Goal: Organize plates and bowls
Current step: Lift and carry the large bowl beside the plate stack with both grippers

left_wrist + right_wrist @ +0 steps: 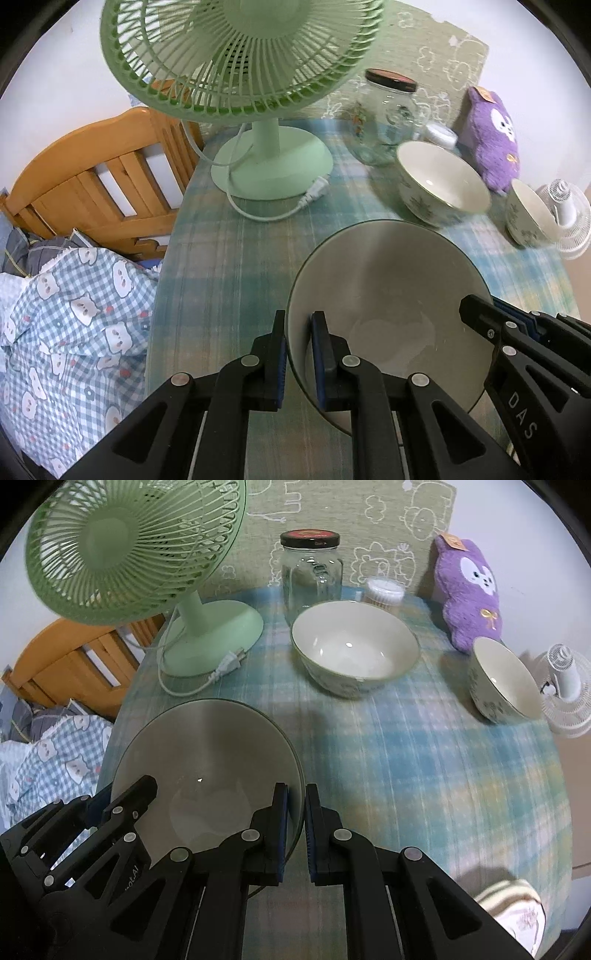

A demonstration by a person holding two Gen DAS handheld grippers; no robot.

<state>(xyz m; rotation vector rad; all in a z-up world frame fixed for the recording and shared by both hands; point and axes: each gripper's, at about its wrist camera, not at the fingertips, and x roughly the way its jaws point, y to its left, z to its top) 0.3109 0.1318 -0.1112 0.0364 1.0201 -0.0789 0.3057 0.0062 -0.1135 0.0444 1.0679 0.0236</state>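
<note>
A large grey-green bowl (388, 295) is held between both grippers near the table's front edge. My left gripper (299, 332) is shut on its left rim. My right gripper (295, 805) is shut on its right rim; the bowl shows in the right wrist view (207, 760) too. The right gripper also shows in the left wrist view (480, 314). A medium cream bowl (354, 650) with a leaf pattern stands behind. A small matching bowl (502, 679) stands at the right.
A green desk fan (207, 635) with its loose cord stands at the back left. A glass jar (310, 572), a tub of cotton swabs (384, 594) and a purple plush toy (469, 590) line the back. A white fan (565, 690) is off the table's right edge.
</note>
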